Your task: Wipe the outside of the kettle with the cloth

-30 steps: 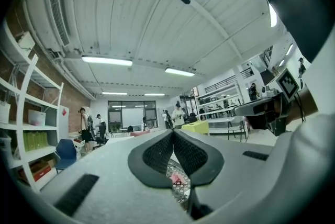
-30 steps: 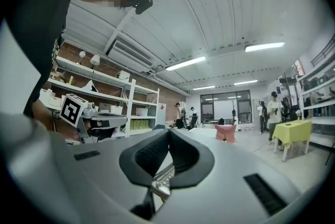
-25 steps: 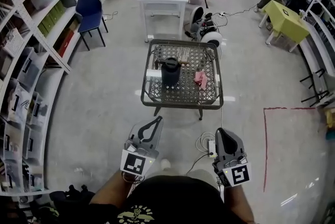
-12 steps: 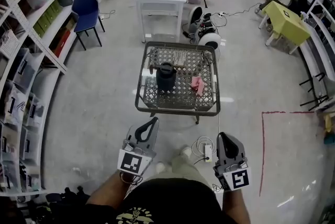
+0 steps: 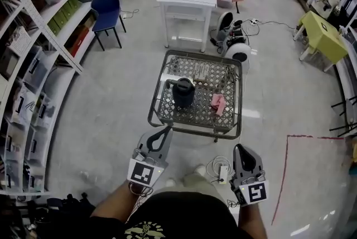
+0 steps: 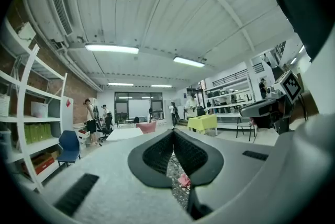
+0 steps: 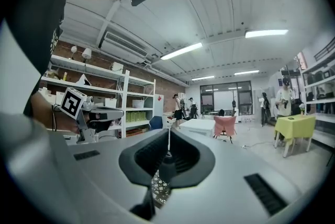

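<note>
One kettle [image 5: 183, 92] stands on the mesh surface [image 5: 193, 127], left of centre. One pink cloth [image 5: 217, 104] lies near it, to its right. Both sit well ahead of your two grippers. Your left gripper [image 5: 166, 130] and right gripper [image 5: 240, 147] are each closed and hold nothing.

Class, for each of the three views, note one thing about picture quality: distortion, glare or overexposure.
Head view: fisheye bows the shelving, and lights glare off the floor. Left gripper view: black round vignette, ceiling lines curve, strip light blown white. Right gripper view: same vignette, strip lights overexposed.
</note>
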Tool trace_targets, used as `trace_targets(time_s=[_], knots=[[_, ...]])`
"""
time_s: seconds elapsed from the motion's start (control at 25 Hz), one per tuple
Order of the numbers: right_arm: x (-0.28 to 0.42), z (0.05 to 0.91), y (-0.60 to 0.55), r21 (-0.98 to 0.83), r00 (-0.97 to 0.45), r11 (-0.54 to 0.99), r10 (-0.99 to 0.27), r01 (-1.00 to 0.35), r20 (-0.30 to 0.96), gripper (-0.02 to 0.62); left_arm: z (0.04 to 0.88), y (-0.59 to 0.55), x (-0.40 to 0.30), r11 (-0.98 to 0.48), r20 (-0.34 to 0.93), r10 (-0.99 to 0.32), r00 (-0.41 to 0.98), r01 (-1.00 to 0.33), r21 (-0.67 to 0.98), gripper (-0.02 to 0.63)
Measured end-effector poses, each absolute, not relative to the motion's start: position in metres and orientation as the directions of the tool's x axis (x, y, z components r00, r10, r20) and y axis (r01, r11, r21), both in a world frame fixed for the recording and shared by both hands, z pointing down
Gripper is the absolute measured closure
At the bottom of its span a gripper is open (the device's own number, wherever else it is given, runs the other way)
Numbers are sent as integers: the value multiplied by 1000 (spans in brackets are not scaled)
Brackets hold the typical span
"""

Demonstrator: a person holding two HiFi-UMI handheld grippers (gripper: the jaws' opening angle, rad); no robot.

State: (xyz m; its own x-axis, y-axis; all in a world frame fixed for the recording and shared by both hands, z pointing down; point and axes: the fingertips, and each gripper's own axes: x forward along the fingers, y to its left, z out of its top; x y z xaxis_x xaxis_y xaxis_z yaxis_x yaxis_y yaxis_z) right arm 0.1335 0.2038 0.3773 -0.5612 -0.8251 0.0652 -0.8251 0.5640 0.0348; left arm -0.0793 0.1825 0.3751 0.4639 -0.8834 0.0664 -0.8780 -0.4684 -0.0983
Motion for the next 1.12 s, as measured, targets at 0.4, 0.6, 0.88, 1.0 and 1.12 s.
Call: trace_targets(time_s=[0.4, 0.6, 0.88, 1.0, 1.12], knots=[[164, 364, 147, 54, -590, 592, -806, -804, 52, 583, 361, 136, -55, -395, 33, -919, 394, -916, -72, 598], [170, 361, 129, 53, -622, 624, -782, -780, 42, 583, 353, 125, -47, -366, 25, -930, 366, -926, -91, 597], [170, 366, 114, 54, -699, 700, -714, -712, 30, 583, 351, 120, -43, -286, 13, -958, 286, -952, -111, 597], [163, 374, 109, 40, -723, 724, -689, -688, 37, 583, 357, 123, -48, -265, 24, -964, 264, -959, -105, 597], [153, 377, 104, 32, -746, 747, -664, -664, 53, 583, 359, 128, -55, -243, 27, -970, 242, -965, -96, 597]])
